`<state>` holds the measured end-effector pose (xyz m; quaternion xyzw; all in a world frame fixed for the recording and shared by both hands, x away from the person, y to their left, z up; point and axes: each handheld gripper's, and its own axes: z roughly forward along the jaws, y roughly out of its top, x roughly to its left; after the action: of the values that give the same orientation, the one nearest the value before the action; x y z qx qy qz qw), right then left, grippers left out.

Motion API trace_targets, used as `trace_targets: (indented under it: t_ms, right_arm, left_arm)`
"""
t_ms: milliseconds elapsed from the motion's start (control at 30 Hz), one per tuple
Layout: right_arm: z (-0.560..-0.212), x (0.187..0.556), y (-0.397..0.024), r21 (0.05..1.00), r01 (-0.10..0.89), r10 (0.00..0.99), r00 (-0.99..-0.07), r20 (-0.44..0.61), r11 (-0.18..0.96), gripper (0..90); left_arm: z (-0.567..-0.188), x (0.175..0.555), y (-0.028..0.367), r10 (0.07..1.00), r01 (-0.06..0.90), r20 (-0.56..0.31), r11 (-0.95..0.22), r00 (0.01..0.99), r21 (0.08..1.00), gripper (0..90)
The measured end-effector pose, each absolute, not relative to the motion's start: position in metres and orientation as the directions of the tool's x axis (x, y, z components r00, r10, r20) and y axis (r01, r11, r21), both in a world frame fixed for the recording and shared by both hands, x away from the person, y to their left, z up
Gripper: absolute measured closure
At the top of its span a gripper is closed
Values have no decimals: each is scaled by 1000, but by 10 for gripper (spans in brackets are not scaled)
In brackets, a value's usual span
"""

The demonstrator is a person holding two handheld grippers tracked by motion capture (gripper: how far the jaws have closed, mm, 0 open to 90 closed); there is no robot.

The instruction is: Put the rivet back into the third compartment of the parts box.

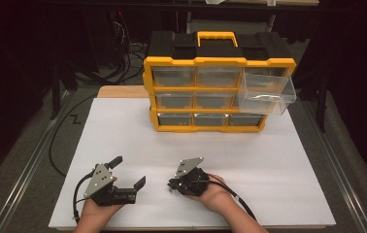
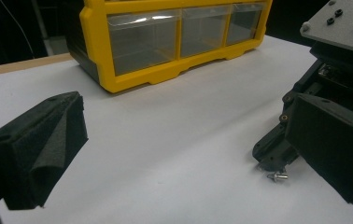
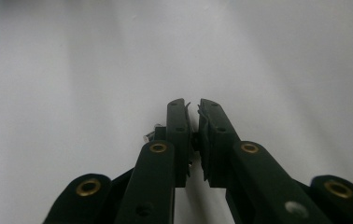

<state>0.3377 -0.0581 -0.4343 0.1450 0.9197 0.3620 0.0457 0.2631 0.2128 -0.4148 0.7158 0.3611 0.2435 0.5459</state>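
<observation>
- Both tongs rest low on the white table sheet [image 1: 269,165]: left gripper [image 1: 129,171] with jaws wide apart, right gripper [image 1: 173,185] pointing left.
- Beside the left gripper's far jaw, the small silver metal screw [image 2: 277,177] lies flat at the right gripper's tip, its long axis about level across this view.
- Right gripper [image 3: 193,116] jaws are together, clamped on the screw [image 3: 150,135], which sticks out sideways; yellow plastic drawer cabinet [image 1: 206,92] stands well ahead.

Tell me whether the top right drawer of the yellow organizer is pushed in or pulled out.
Pulled out. In the high view the clear top right drawer juts forward from the yellow organizer and tilts down, while the other drawers sit flush in the frame.
</observation>
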Motion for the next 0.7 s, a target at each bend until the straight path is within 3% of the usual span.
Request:
trace_targets:
  t_ms: [367,700]
  right_arm:
    - [-414,344,-80,731,243,346,-938,9,638,845]
    - [-405,348,-129,701,309,422,-907,14,643,845]
  left_arm:
    - [-416,265,213,785,247,-41,-144,618,958,3]
    - [-417,266,209,781,252,-30,-164,624,954,3]
